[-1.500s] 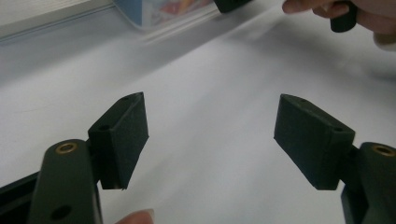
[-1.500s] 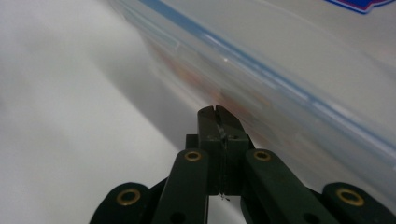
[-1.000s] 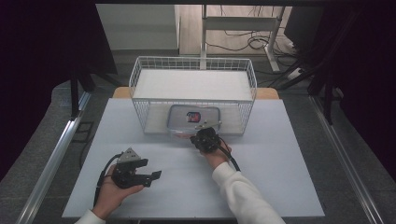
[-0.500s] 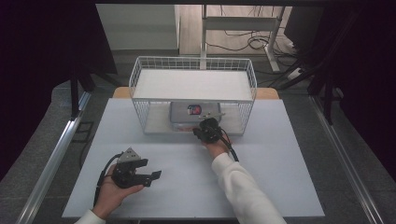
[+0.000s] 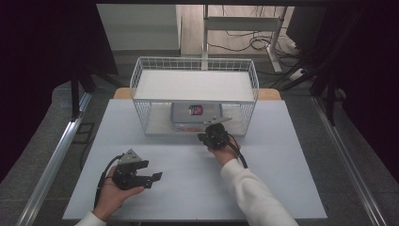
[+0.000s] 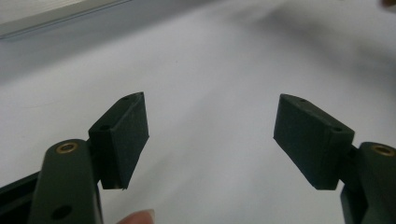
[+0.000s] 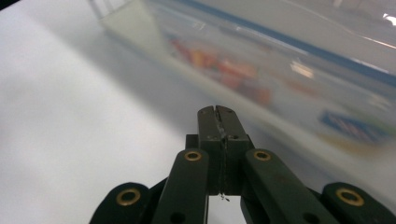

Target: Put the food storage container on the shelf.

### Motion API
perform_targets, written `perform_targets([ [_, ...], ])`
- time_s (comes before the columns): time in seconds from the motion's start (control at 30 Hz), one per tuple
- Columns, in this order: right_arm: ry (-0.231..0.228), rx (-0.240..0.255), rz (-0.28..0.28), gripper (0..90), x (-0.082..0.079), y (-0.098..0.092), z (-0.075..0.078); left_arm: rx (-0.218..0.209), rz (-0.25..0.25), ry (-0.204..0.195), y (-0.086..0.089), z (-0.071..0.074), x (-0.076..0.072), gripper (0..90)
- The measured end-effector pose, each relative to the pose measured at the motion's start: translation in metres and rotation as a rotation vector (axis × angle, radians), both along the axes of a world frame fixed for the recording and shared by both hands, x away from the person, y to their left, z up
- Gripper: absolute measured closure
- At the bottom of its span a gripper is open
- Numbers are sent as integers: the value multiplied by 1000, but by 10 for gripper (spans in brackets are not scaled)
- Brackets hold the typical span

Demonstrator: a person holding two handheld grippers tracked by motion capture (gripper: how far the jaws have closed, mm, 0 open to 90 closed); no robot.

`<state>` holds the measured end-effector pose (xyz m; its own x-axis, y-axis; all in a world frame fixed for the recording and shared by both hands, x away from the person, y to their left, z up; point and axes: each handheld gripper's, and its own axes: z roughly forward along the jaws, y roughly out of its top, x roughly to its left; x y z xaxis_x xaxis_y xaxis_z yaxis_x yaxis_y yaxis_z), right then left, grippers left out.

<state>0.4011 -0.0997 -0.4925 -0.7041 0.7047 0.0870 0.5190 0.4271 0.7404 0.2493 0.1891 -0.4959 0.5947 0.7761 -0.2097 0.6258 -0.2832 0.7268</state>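
Just ahead of the pinched-shut, empty right gripper (image 7: 218,112) — clear container (image 7: 299,79), long axis crosswise | left gripper (image 6: 210,140) — agape, empty, farther

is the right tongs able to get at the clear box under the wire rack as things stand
Probably yes: the right tongs, shut, sit at the wire rack's open front, with nothing between them and the clear box.

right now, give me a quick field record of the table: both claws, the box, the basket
left claw: open, nothing between the jaws, resting low at the near left of the table
right claw: shut, empty, at the front of the basket by the box
box: clear lidded plastic container with a red label, under the basket's shelf
basket: white wire, at the table's far side
table: white top
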Motion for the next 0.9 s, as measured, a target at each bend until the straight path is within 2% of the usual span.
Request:
perform_targets([
  [0.03,-3,4,10,885,-7,-6,4,-4,5,0,0,0,0,258],
  [0.07,-9,1,32,885,-21,-18,13,-1,6,0,-1,0,0,258],
  [0.1,-9,1,32,885,-21,-18,13,-1,6,0,-1,0,0,258],
  [0.13,-11,5,59,884,-38,-34,22,1,8,-2,-1,0,0,258],
  [0.2,-19,9,79,885,-54,-47,27,-1,12,-2,0,0,-1,258],
  [0.23,-19,9,79,885,-54,-47,27,-1,12,-2,0,0,-1,258],
  [0.27,-14,18,97,884,-71,-63,31,-4,16,-4,0,0,-1,258],
  [0.3,-14,18,97,884,-71,-63,31,-4,16,-4,0,0,-1,258],
  [0.33,-9,17,106,884,-87,-79,31,-4,17,-2,0,0,-1,259],
  [0.4,-10,12,104,885,-100,-95,30,1,17,0,0,-1,-1,258],
  [0.43,-10,12,104,885,-100,-95,30,1,17,0,0,-1,-1,258],
  [0.47,-10,9,91,884,-111,-110,26,5,18,1,0,-1,0,258],
  [0.53,-11,13,84,884,-115,-117,23,6,20,1,-1,-1,0,257],
  [0.57,20,35,69,884,-121,-128,20,9,19,1,-2,-2,1,257],
  [0.7,20,57,53,879,-125,-138,21,12,17,1,-2,-2,1,257],
  [0.77,-12,58,47,684,-124,-137,22,11,15,-2,-1,-2,1,256],
  [0.8,-28,61,26,510,-125,-136,22,11,14,-2,-1,-2,0,255],
  [0.83,-44,56,3,403,-124,-135,22,12,12,-4,-1,-2,0,254],
  [0.87,-50,52,-19,320,-124,-133,21,10,11,-5,-1,-2,0,254],
  [0.9,-50,52,-19,320,-124,-133,21,10,11,-5,-1,-2,0,253],
])
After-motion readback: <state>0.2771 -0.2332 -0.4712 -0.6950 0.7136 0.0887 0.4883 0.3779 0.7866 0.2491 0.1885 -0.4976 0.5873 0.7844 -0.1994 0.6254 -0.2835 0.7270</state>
